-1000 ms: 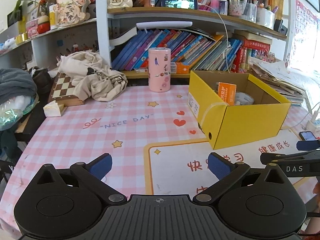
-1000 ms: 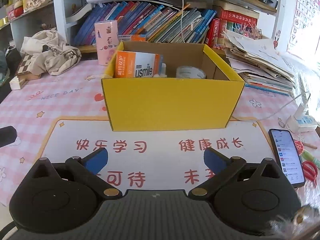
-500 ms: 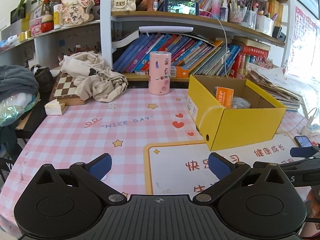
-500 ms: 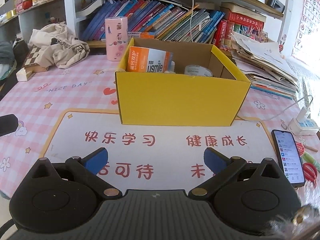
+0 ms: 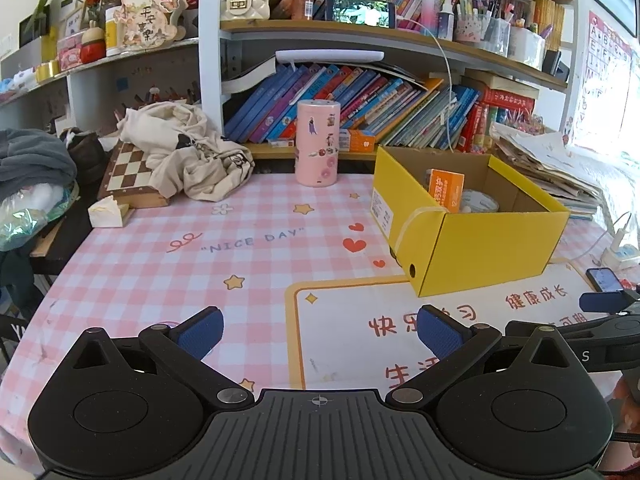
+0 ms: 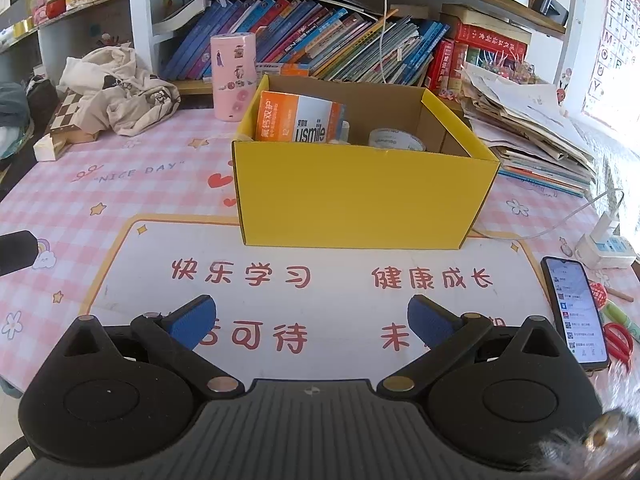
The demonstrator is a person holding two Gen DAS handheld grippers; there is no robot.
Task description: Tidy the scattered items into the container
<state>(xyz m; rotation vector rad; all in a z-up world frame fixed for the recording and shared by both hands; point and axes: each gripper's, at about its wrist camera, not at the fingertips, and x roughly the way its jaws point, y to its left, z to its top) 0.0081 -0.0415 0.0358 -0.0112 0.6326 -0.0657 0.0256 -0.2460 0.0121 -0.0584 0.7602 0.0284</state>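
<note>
yellow box (image 6: 360, 196) sits on the pink checked tablecloth (image 5: 160, 264), its near edge on the top border of the white printed mat (image 6: 320, 280). open top, no lid on it. inside: orange usmile carton (image 6: 298, 118) leaning at the left-rear, tape roll (image 6: 396, 139) lying flat right of centre, a small pale item between them that i can't identify.

left gripper (image 5: 318, 330) hovers low over the table, left of the box, blue pads spread wide, nothing between them. right gripper (image 6: 312, 320) hovers over the mat facing the box front, pads also spread wide, empty. right gripper's body shows at the right edge of the left view.

rest of the table: pink cylinder (image 5: 318, 144) upright behind-left of the box, near the bookshelf (image 5: 360, 92). cream cloth bag (image 5: 188, 152) heaped on a chessboard (image 5: 128, 172) at far left. phone (image 6: 574, 312) flat, screen lit, on the mat's right edge, well apart from the box. power strip (image 6: 608, 248) beyond the phone with a white cable running toward the box. red scissors (image 6: 618, 340) just right of the phone. stack of papers (image 6: 532, 132) right of the box.
</note>
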